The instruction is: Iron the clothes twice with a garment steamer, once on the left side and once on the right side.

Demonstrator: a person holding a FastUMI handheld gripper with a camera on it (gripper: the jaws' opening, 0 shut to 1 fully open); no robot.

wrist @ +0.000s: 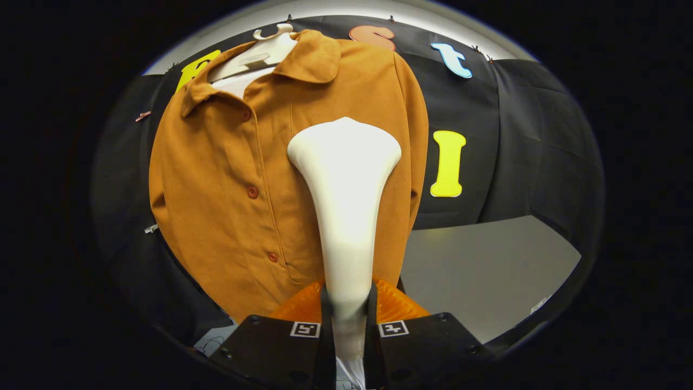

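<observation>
Gripper view. The gripper (349, 309), at the bottom centre of the frame, has its two fingers (327, 319) closed on the narrow handle of a white garment steamer (346, 206); both fingers press against the handle's sides. The steamer rises from between the fingers up the middle of the frame and widens into a broad, rounded head at centre.

Behind the head hangs a brown button-front shirt (233, 184), which occupies the centre and left of the frame. The steamer's head lies over the shirt panel to the right of the button row (252, 192); whether the head touches the cloth cannot be told. The shirt's collar (311, 57) lies open at the upper centre over a pale hanger (260, 54), whose hook shows at the top.

An orange ridged piece (400, 306) sits just behind the fingers, at the base of the steamer. A grey table surface (487, 271) lies at the lower right, beyond the shirt's edge.
</observation>
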